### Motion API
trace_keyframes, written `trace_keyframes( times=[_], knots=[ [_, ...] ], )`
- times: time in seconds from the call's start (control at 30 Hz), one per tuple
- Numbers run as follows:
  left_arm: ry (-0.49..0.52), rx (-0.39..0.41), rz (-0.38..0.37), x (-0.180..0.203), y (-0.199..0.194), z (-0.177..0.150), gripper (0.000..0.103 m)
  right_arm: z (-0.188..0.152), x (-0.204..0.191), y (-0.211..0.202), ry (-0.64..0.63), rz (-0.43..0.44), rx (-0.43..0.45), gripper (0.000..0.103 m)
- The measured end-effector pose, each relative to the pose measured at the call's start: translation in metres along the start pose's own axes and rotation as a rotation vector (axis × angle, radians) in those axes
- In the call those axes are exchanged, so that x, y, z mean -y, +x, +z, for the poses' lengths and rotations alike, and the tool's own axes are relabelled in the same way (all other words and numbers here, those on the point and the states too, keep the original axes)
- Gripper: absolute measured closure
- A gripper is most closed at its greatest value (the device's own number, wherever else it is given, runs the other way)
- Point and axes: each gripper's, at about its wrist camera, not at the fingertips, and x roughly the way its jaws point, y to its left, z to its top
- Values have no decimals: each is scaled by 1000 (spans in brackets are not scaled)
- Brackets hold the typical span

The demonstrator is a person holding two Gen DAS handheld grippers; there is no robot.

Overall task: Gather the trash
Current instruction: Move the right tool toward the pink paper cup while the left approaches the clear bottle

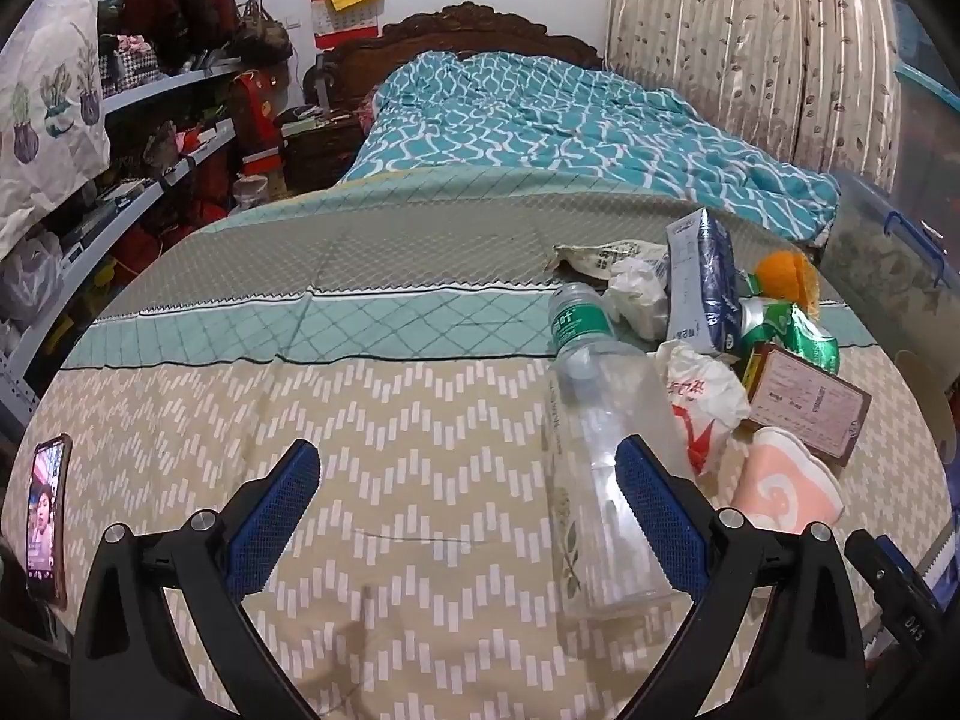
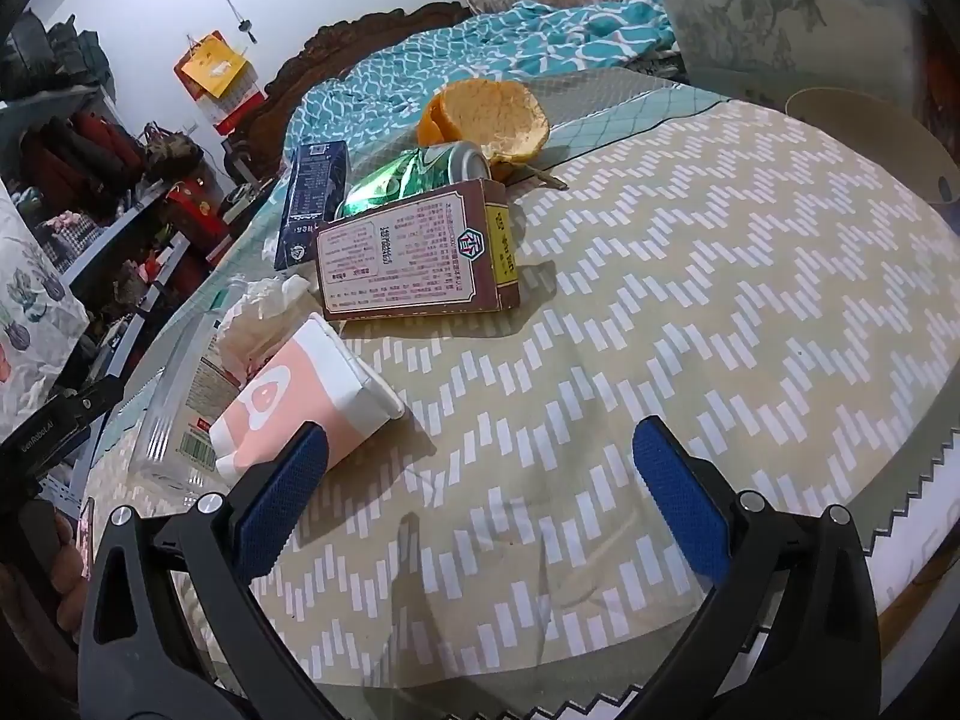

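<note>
Bedspread (image 1: 420, 420) carries the trash: a clear bottle (image 1: 600, 480) lies against the spread left gripper's (image 1: 468, 504) right finger; the right gripper (image 2: 480, 492), also spread, has a pink carton (image 2: 300, 396) at its left finger.

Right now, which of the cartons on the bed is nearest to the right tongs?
The pink and white carton, lying beside the right tongs' left fingertip; the brown box and blue carton lie farther back.

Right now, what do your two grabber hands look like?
Both look the same. The left gripper and the right gripper each have two black plastic arms shaped like open triangles, with round silver bolts at the joints. The fingers wear bright blue pads with a bumpy grid pattern. No cables or sleeves show.
</note>
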Motion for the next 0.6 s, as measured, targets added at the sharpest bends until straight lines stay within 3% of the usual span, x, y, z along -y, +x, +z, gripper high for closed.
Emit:
trace_keyframes(
  times=[0.6],
  knots=[
    [-20, -21, 32, -12, 11, -4, 9, 1, -6, 4, -7, -11, -1, 3]
  ],
)
